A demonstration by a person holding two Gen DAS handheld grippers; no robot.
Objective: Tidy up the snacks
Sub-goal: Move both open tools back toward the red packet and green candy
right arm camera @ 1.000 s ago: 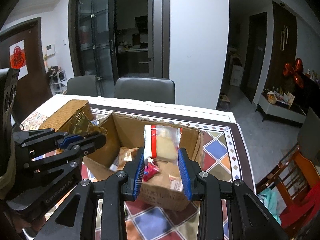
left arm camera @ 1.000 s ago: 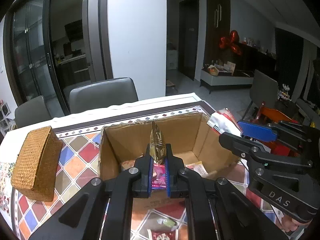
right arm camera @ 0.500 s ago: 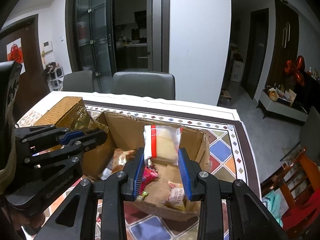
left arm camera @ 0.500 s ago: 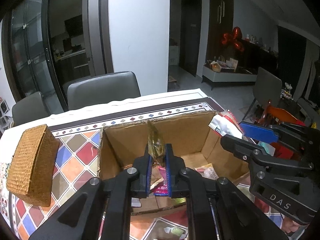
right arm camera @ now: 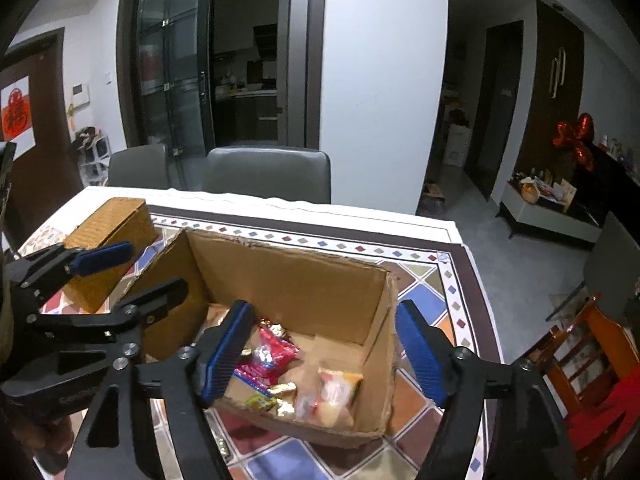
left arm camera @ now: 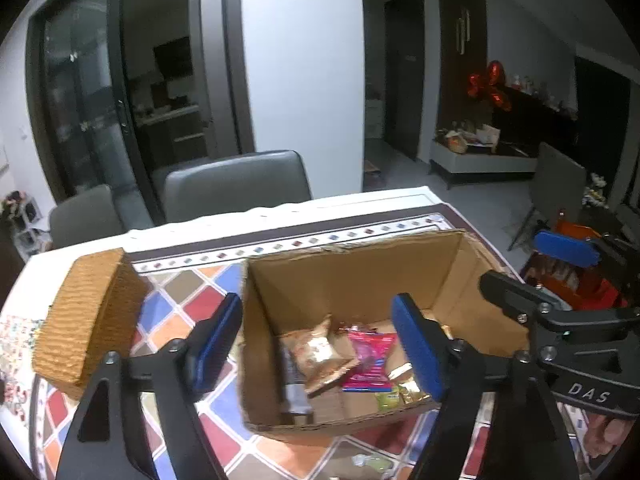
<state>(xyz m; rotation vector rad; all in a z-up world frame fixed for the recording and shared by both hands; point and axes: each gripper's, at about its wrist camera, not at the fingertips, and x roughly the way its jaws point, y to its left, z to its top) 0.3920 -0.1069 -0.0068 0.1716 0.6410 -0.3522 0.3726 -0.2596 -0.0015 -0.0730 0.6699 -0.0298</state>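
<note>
Both grippers hang over an open cardboard box (left arm camera: 360, 280) that sits on the desk (left arm camera: 188, 292), whose top is covered with coloured diamond tiles. The left gripper (left arm camera: 324, 344) has its jaws spread wide, having just been opening, and nothing is between them; its blue pads straddle the left wall of the box and part of the inside. The right gripper (right arm camera: 324, 348) also stands with jaws wide apart, just opened, with nothing pressed between the pads; they frame the right half of the box.

The snacks lie loose on the box floor: a gold foil packet (left arm camera: 320, 354) near the middle, a pink packet (left arm camera: 370, 358) just to its right and touching it, and a small green one (left arm camera: 388, 398) at the near edge. From the right wrist view a clear bag with pale contents (right arm camera: 332, 392) rests in the near right corner.

A woven brown basket (left arm camera: 84, 316) stands on the desk to the left of the box, apart from it. Two grey chairs (left arm camera: 236, 186) stand at the far side of the desk.
</note>
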